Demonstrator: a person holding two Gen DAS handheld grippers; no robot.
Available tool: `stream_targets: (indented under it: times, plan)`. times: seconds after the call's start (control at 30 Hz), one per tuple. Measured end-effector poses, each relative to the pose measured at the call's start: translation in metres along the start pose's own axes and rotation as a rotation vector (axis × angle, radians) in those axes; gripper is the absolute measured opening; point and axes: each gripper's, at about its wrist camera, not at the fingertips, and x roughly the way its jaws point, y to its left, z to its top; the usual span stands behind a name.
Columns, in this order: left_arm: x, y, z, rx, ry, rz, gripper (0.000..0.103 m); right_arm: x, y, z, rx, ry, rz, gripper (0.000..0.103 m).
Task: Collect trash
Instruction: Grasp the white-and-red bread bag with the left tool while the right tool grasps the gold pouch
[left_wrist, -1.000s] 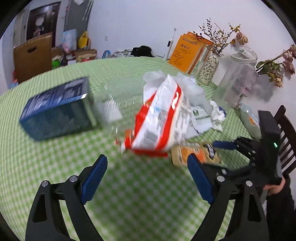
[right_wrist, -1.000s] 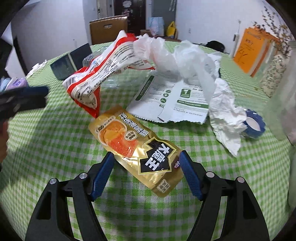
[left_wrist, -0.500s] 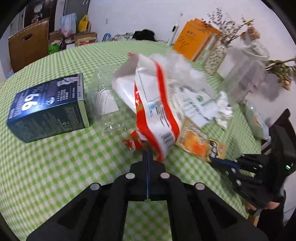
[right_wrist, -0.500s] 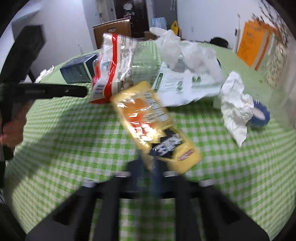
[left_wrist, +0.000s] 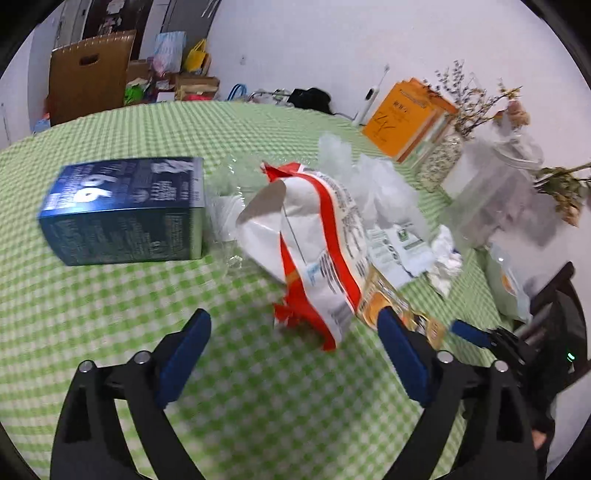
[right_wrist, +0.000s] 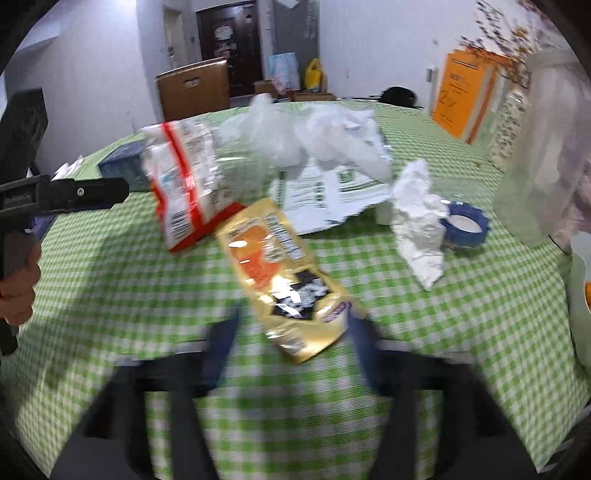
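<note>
Hovering wide apart, left gripper (left_wrist: 291, 350) faces the red-and-white wrapper (left_wrist: 314, 240); right gripper (right_wrist: 291, 347) (blurred) spread, straddling the gold pouch (right_wrist: 284, 277).

Both cams sit low over the green checked table (left_wrist: 110, 295), each looking out between its own fingers. Left wrist view faces across the table toward the wall with the orange books (left_wrist: 402, 118), trash pile close in front. Right wrist view faces the door (right_wrist: 229, 48) end, also close. Both catch the red-white bag (left_wrist: 317, 236) (right_wrist: 184, 177), gold pouch (right_wrist: 284, 273) and blue box (left_wrist: 125, 210), and each sees the other gripper at its edge.
</note>
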Motion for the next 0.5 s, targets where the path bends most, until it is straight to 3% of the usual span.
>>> stream_targets:
  times: [0.2, 0.27, 0.4, 0.5]
  plan:
    - [0.045, -0.019, 0.018, -0.026, 0.013, 0.048, 0.087, 0.001, -0.007, -0.002, 0.011, 0.002, -0.016, 0.063]
    - [0.044, -0.024, 0.015, -0.023, -0.027, 0.049, 0.063, 0.004, -0.008, 0.000, 0.009, 0.006, -0.021, 0.063]
    - [0.035, -0.028, 0.011, -0.039, -0.061, 0.009, 0.003, 0.018, -0.010, 0.011, 0.006, 0.018, 0.002, 0.063]
    - [0.014, -0.028, 0.008, -0.013, -0.081, 0.043, 0.000, 0.029, -0.008, 0.018, -0.013, 0.025, 0.012, 0.069]
